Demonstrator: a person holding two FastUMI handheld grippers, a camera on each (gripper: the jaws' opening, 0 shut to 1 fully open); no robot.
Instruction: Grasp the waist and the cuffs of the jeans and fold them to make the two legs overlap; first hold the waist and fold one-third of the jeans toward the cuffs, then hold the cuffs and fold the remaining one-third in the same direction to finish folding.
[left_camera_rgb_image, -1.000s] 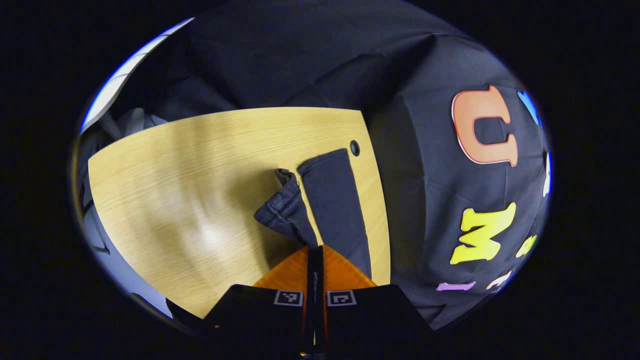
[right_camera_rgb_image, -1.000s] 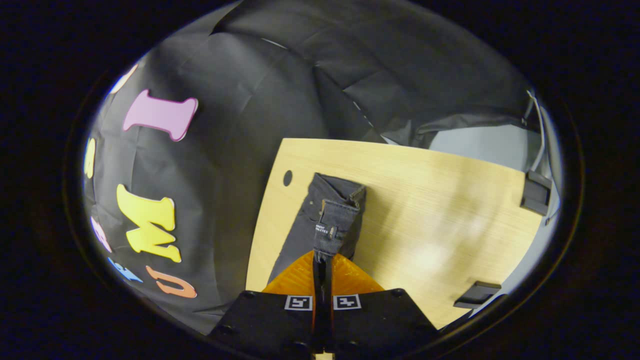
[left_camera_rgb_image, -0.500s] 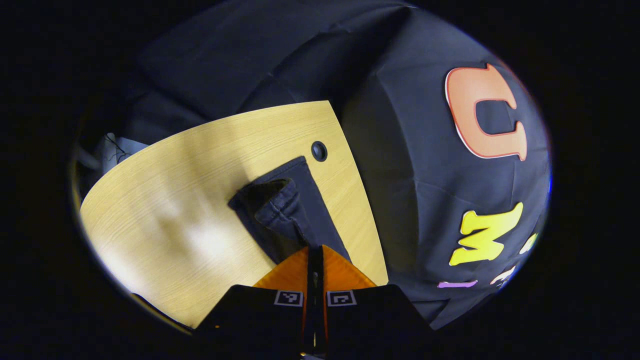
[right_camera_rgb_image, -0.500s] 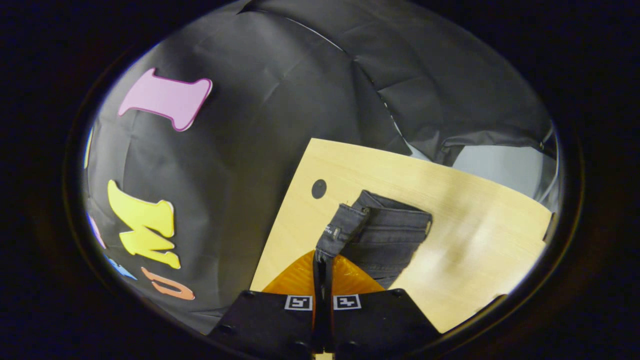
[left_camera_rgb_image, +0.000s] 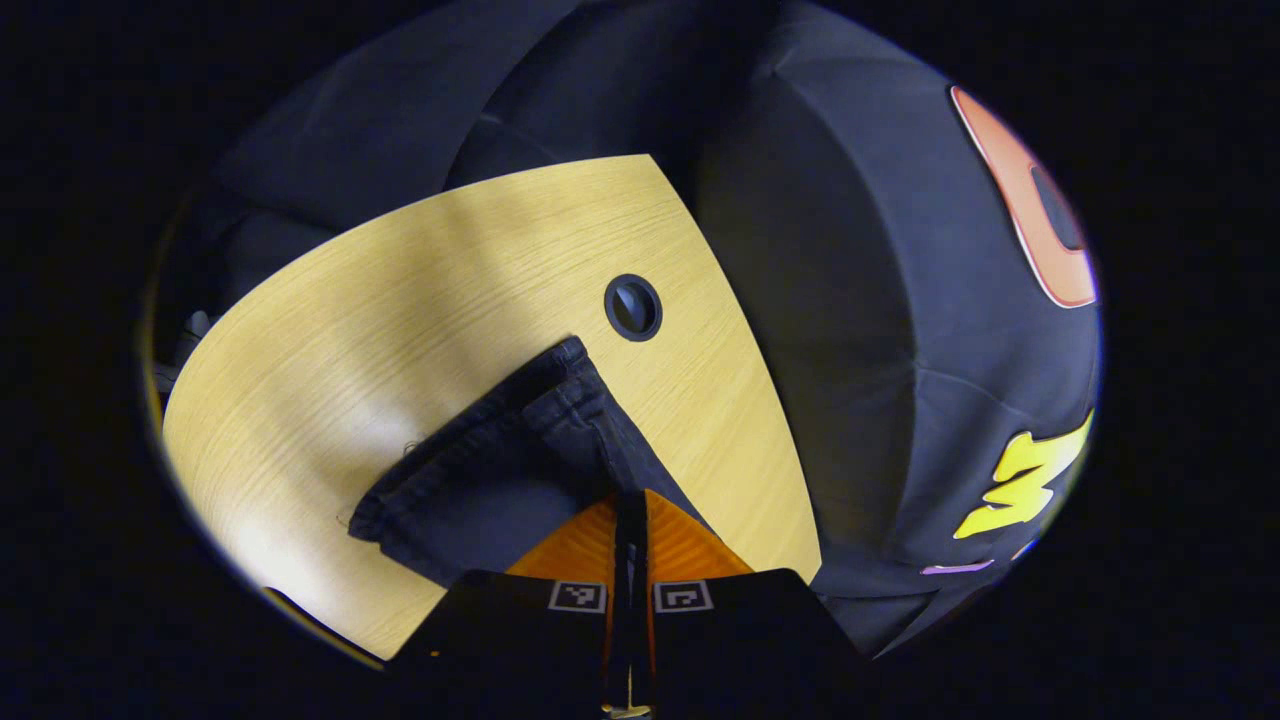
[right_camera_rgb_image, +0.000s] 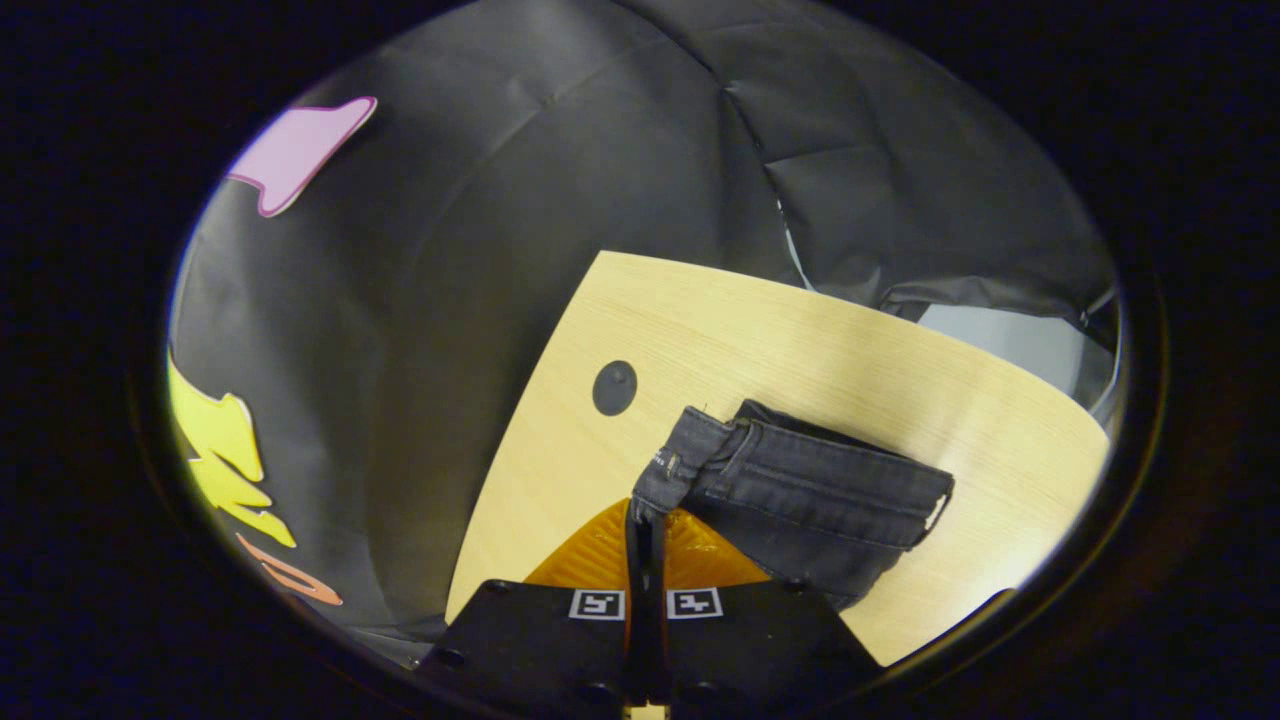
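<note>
Dark grey jeans lie on a light wooden table. In the left gripper view the cuff end of the jeans (left_camera_rgb_image: 500, 455) lies flat, with both hems spread toward the left. My left gripper (left_camera_rgb_image: 630, 497) is shut on a cuff edge just above its orange fingers (left_camera_rgb_image: 585, 545). In the right gripper view the waistband of the jeans (right_camera_rgb_image: 800, 480) stretches to the right with a belt loop and stitching showing. My right gripper (right_camera_rgb_image: 645, 505) is shut on the waistband's corner, low over the table.
The wooden table (left_camera_rgb_image: 420, 290) (right_camera_rgb_image: 800, 340) has a round black cable hole (left_camera_rgb_image: 633, 306) (right_camera_rgb_image: 614, 387) near its edge beside the jeans. Black cloth walls stand close behind the table edge. Bare wood extends beyond the jeans.
Both grippers have come down toward the table with the jeans. The cuffs and the waistband, which hung bunched from the fingers, now lie spread on the wood.
</note>
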